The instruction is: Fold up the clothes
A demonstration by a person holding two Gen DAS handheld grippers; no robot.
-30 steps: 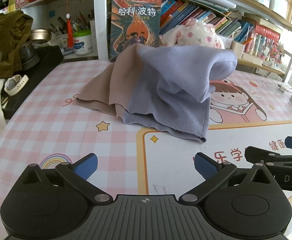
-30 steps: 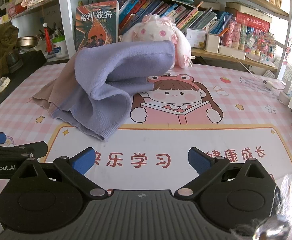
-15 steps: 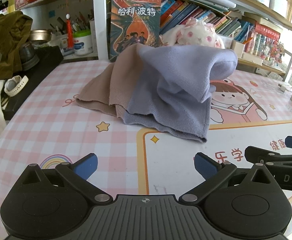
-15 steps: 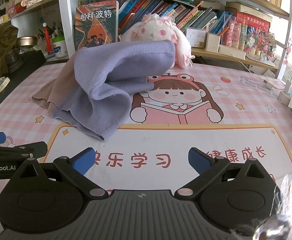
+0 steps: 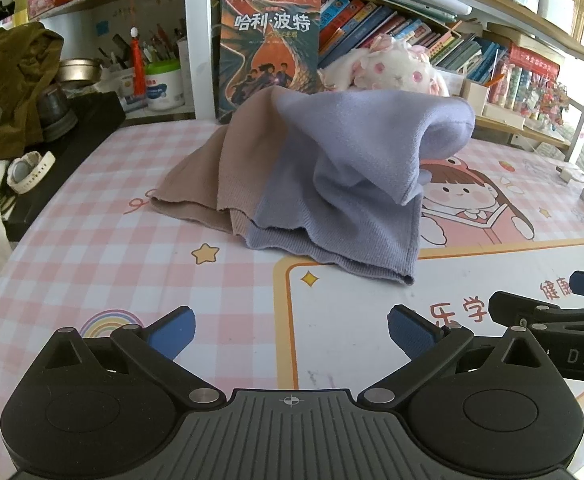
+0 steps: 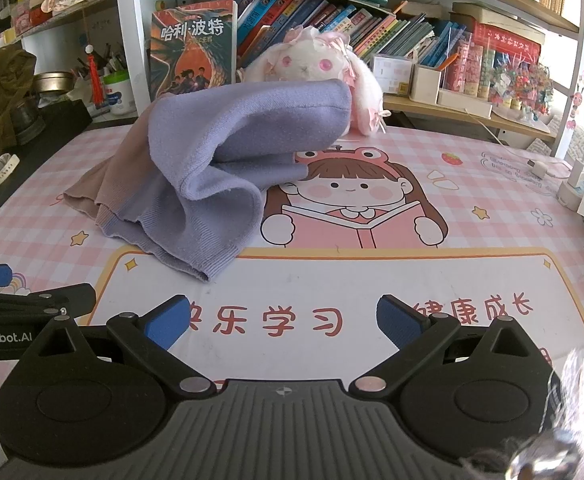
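A knit garment, lilac (image 5: 331, 176) on the right and tan (image 5: 220, 176) on the left, lies heaped on the pink checked table mat (image 5: 92, 248); its top bulges up over something hidden. The right wrist view shows the same lilac heap (image 6: 228, 160) at the left-centre. My left gripper (image 5: 292, 334) hovers open near the table's front, well short of the hem (image 5: 371, 272). My right gripper (image 6: 284, 320) is also open with nothing between its fingers, over the white printed panel (image 6: 331, 280). Each gripper's side shows at the edge of the other's view.
A bookshelf with books (image 6: 331, 20) and a plush rabbit (image 6: 315, 64) stands behind the mat. An olive jacket (image 5: 8, 80), a watch (image 5: 28, 166) and a metal bowl (image 5: 78, 70) sit on the left. Chargers and cables (image 6: 571, 184) lie at the right edge.
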